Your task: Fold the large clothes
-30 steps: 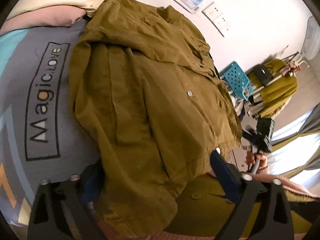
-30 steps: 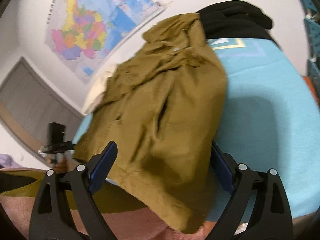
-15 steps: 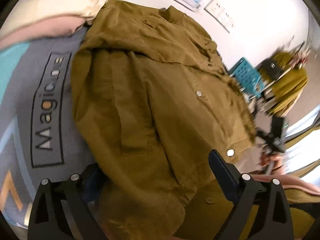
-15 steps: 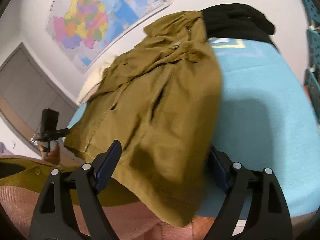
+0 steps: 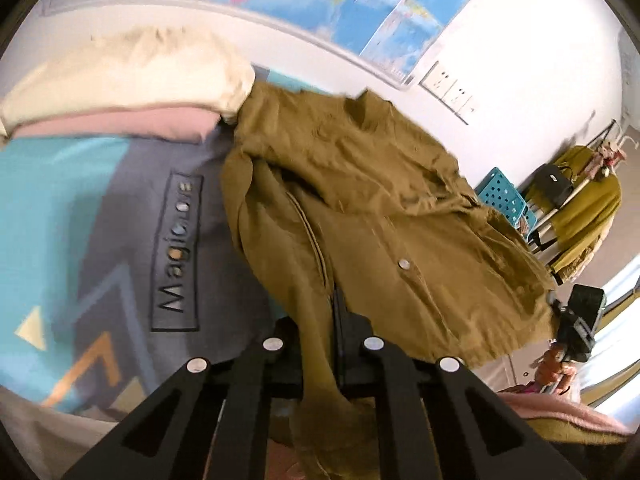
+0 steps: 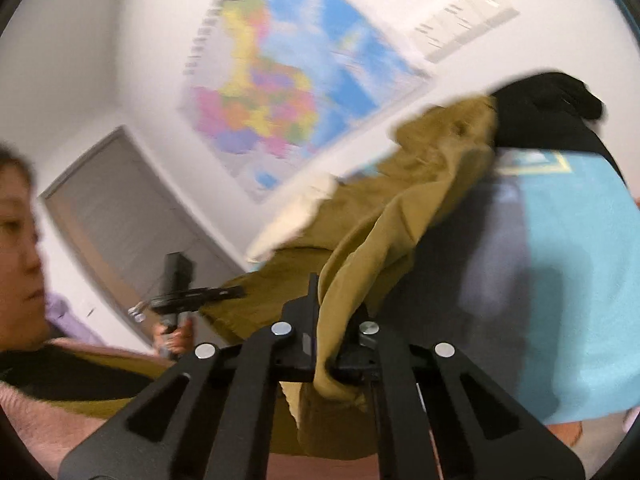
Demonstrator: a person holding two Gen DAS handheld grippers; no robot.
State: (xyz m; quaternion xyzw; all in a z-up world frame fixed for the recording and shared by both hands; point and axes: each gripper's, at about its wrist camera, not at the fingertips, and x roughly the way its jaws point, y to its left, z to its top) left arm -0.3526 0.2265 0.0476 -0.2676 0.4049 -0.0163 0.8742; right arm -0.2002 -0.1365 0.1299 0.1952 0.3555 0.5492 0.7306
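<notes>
Left wrist view: left gripper (image 5: 335, 332) clamped on hem fold of olive jacket (image 5: 384, 216); jacket spread over bed cover (image 5: 80, 216), collar end toward wall map (image 5: 320, 4), cream pillow (image 5: 128, 72) beside it.

Right wrist view: right gripper (image 6: 335, 334) pinching bunched jacket (image 6: 404, 216) edge, cloth lifted off turquoise cover (image 6: 576, 264); black garment (image 6: 548, 108) beyond; frame blurred.

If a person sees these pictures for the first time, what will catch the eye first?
First comes the big olive jacket, spread over the blue and grey bed cover. Both grippers are shut on its near edge: the left gripper at the bottom of the left wrist view, the right gripper likewise in the right wrist view. Behind, a colourful wall map hangs above the bed.
</notes>
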